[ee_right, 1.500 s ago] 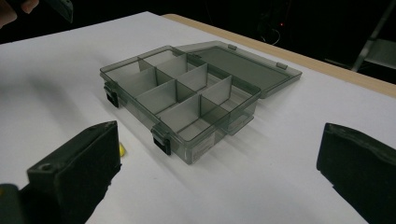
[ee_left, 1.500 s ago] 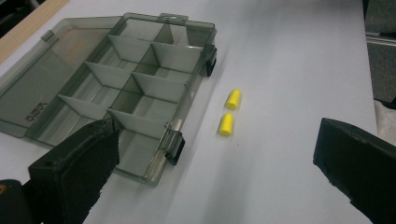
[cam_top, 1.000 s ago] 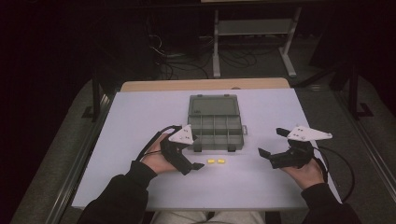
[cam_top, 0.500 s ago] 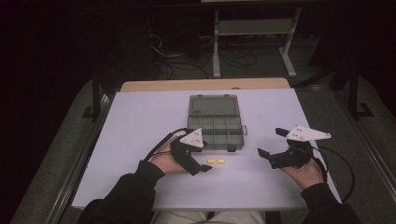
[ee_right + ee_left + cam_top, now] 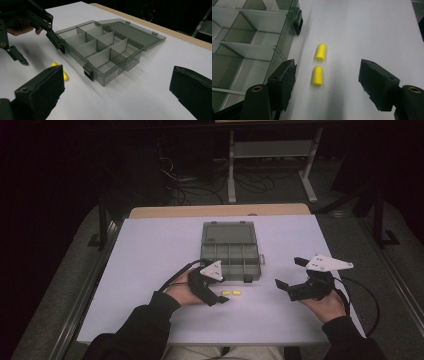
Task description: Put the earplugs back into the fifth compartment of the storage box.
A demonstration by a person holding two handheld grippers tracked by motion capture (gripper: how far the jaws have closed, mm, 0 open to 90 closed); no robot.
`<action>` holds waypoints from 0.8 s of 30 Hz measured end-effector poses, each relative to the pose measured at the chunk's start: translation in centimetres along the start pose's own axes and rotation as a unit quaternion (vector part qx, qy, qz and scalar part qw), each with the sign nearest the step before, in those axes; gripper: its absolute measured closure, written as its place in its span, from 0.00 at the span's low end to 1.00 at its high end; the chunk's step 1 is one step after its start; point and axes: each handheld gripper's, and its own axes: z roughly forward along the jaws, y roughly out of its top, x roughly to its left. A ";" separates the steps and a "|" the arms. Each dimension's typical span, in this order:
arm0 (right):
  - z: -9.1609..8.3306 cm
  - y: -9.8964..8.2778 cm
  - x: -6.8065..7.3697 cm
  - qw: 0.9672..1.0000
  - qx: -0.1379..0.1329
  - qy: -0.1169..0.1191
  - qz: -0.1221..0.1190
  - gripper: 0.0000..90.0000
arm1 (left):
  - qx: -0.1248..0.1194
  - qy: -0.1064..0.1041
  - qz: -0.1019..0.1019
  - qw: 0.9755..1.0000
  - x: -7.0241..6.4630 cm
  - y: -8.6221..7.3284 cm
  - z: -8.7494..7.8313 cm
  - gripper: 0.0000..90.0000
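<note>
1. Dropping in from the left: the left gripper (image 5: 216, 296) has come down toward the table since a sec ago, and its jaws have just been closing. They're at a medium gap now, nothing pinched yet. In the left gripper view the near yellow plug (image 5: 317, 75) lies between the pads w/o touching either.
2. Second yellow plug (image 5: 321, 52) sits just beyond it, end to end, both on the white table (image 5: 150, 250) right beside the front wall of the compartment box (image 5: 230, 257), lid flat open, no plug in any compartment I can make out.
3. So imo the pick is about to happen, then it goes into a compartment.
4. Right gripper (image 5: 287, 286) hasn't budged, hovers well apart from the plugs, jaws wide, holding nothing.
</note>
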 end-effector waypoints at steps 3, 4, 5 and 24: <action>0.0 0.0 0.1 1.000 0.002 0.000 -0.001 0.00 | 0.004 0.000 -0.001 1.000 0.2 -0.1 0.4 0.39; 0.0 0.0 0.1 1.000 0.002 0.000 -0.001 0.00 | 0.005 0.001 -0.001 1.000 0.2 -0.2 0.5 0.39; 0.0 0.0 0.0 1.000 0.002 0.000 -0.001 0.00 | 0.007 0.002 0.000 1.000 0.3 -0.2 0.6 0.41; 0.2 0.0 0.2 1.000 0.004 0.001 -0.005 0.00 | 0.021 -0.003 0.000 1.000 0.8 -0.3 2.2 0.62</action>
